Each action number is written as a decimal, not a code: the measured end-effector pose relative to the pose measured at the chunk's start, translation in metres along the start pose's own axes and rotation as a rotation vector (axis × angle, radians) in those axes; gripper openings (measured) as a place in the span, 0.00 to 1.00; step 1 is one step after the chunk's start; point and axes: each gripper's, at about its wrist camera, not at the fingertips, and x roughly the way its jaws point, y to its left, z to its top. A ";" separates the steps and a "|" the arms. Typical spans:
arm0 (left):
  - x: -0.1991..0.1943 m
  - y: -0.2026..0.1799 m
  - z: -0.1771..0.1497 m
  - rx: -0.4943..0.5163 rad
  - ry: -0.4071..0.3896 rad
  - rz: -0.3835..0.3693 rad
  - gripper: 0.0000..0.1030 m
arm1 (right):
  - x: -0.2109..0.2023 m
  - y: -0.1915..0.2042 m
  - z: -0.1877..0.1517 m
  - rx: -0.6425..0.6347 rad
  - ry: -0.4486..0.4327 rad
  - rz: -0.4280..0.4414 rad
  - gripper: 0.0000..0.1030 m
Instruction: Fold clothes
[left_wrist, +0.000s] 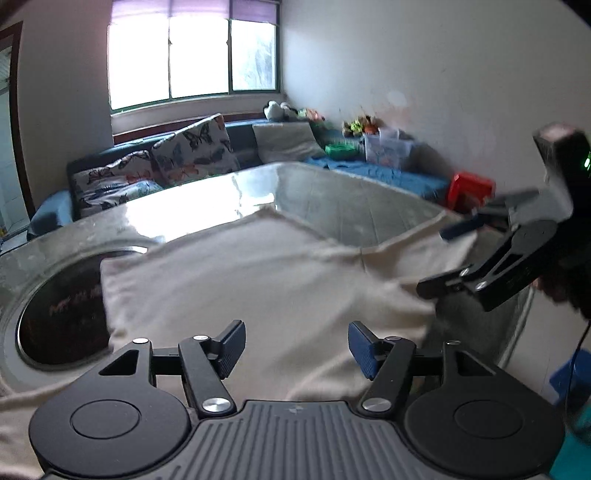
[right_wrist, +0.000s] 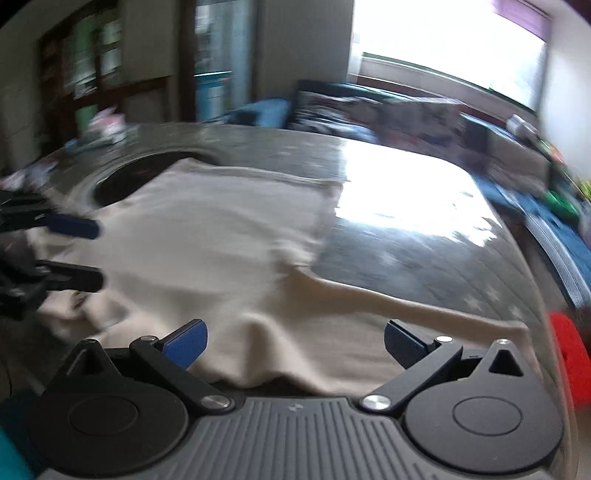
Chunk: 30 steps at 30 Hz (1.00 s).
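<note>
A cream garment (left_wrist: 258, 280) lies spread on a glossy grey table (left_wrist: 332, 199), partly folded, with its near edge hanging toward me. My left gripper (left_wrist: 296, 349) is open just above the garment's near part, nothing between its blue pads. My right gripper (left_wrist: 436, 258) shows at the right in the left wrist view, open over the garment's right edge. In the right wrist view the garment (right_wrist: 221, 258) fills the middle, my right gripper (right_wrist: 295, 345) is open over its near edge, and my left gripper (right_wrist: 98, 254) is open at the far left.
A dark round inset (left_wrist: 62, 314) in the table is partly covered by the garment's left side. A sofa with butterfly cushions (left_wrist: 184, 151) and toys stands behind the table. A red object (left_wrist: 469, 190) sits past the table's right edge. Bare table (right_wrist: 424, 236) lies right of the garment.
</note>
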 end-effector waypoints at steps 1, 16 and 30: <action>0.004 -0.002 0.003 -0.001 -0.003 -0.005 0.63 | 0.001 -0.007 -0.001 0.022 0.000 -0.027 1.00; 0.031 -0.037 -0.016 0.106 0.062 -0.149 0.67 | 0.014 -0.121 -0.044 0.301 0.063 -0.316 1.00; 0.033 -0.046 -0.024 0.160 0.100 -0.230 0.83 | 0.052 -0.165 -0.014 0.243 0.053 -0.445 1.00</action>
